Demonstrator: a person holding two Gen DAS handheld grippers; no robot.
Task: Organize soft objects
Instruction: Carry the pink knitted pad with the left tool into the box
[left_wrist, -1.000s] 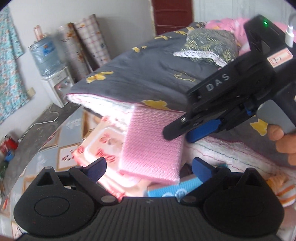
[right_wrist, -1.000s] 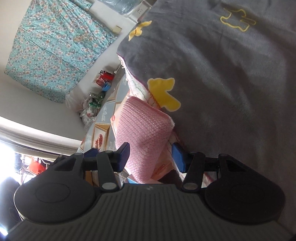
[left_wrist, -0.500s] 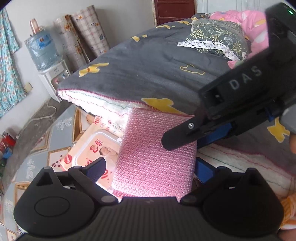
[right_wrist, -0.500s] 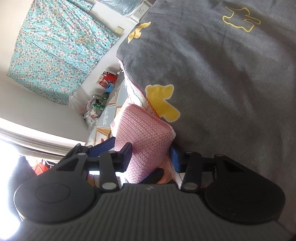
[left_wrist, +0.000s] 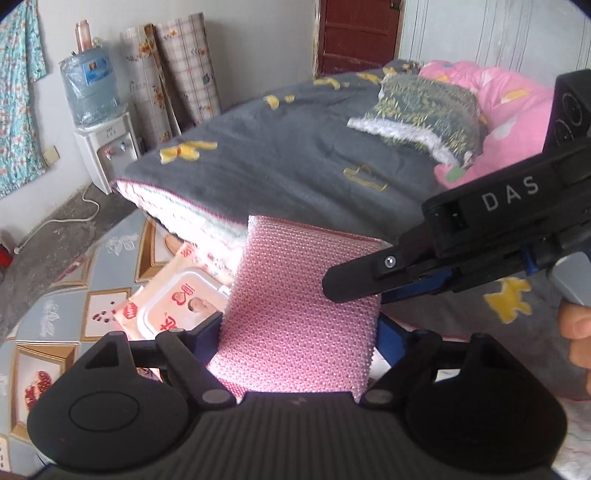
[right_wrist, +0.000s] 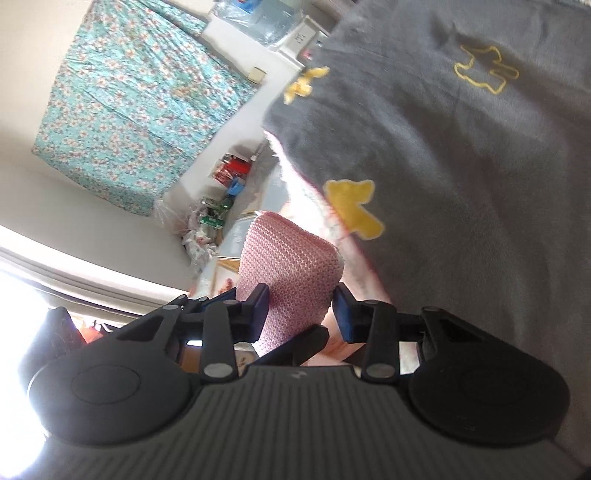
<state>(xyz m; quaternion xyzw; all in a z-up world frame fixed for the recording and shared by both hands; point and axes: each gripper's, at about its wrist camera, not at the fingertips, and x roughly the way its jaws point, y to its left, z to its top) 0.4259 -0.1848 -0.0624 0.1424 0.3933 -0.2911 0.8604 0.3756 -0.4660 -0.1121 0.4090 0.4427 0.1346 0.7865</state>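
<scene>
1. Your biggest landmark is the bed under a grey blanket (left_wrist: 295, 162) printed with yellow shapes; its corner hangs over the patterned floor (left_wrist: 66, 295), with a white, red-stitched underlayer showing along the edge.
2. At the far end of the bed lie a pink quilt (left_wrist: 506, 99) and, leaning on it, a dark leaf-print pillow (left_wrist: 424, 110) with white trim.
3. By the wall stands a water dispenser (left_wrist: 96, 125) with its blue bottle, and rolled mats lean just beside it. A teal floral curtain (right_wrist: 140, 110) hangs on the wall.
4. The pink knitted cloth (left_wrist: 299, 314), folded into a thick pad, is held up in the air just in front of the blanket's corner, above the floor.
5. Your left gripper (left_wrist: 299, 334) has the cloth's wide face between its blue pads; its jaws are closing and both pads appear to touch the cloth's side edges.
6. Your right gripper (right_wrist: 301, 308) comes in from the right and straddles the cloth's thin edge. Its jaws are closing: the left pad touches the cloth, while the right pad seems to stand a sliver off, so you cannot call it a firm pinch.
7. Under the cloth, on the floor, lies a pack of wet wipes (left_wrist: 173, 306).
8. Your fingers (left_wrist: 580, 332) show at the right edge, on the right gripper's handle.
</scene>
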